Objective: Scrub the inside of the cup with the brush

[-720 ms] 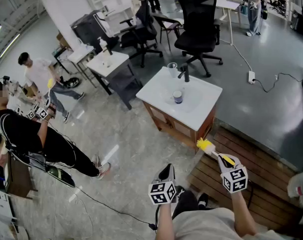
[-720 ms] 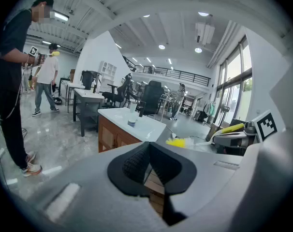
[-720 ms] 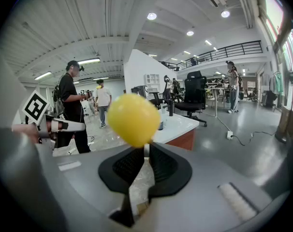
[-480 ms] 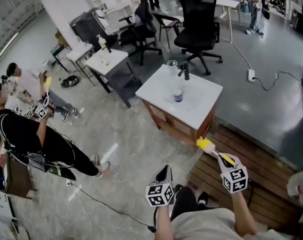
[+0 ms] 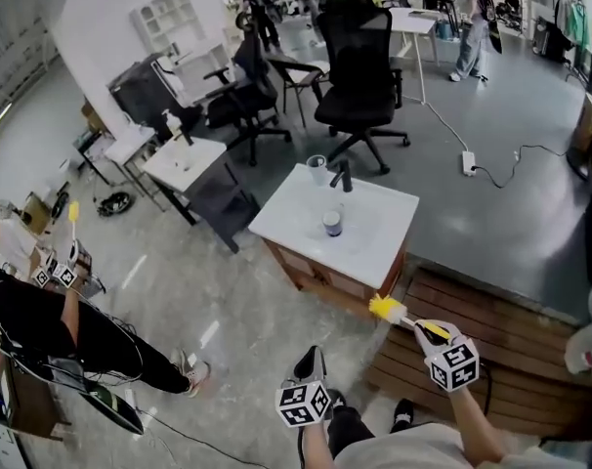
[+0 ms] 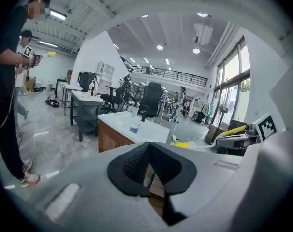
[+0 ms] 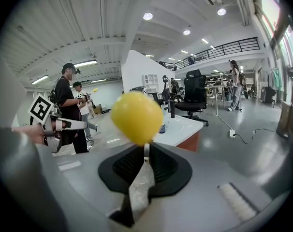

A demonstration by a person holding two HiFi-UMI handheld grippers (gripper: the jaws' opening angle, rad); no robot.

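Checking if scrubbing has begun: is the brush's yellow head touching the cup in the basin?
Apart. The head view shows the brush with its yellow head beyond the countertop's near corner, bare white surface between it and the cup.

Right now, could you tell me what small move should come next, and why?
Probably carry the left gripper toward the cup in the sink: its jaws are shut and empty, while the right gripper already holds the brush.
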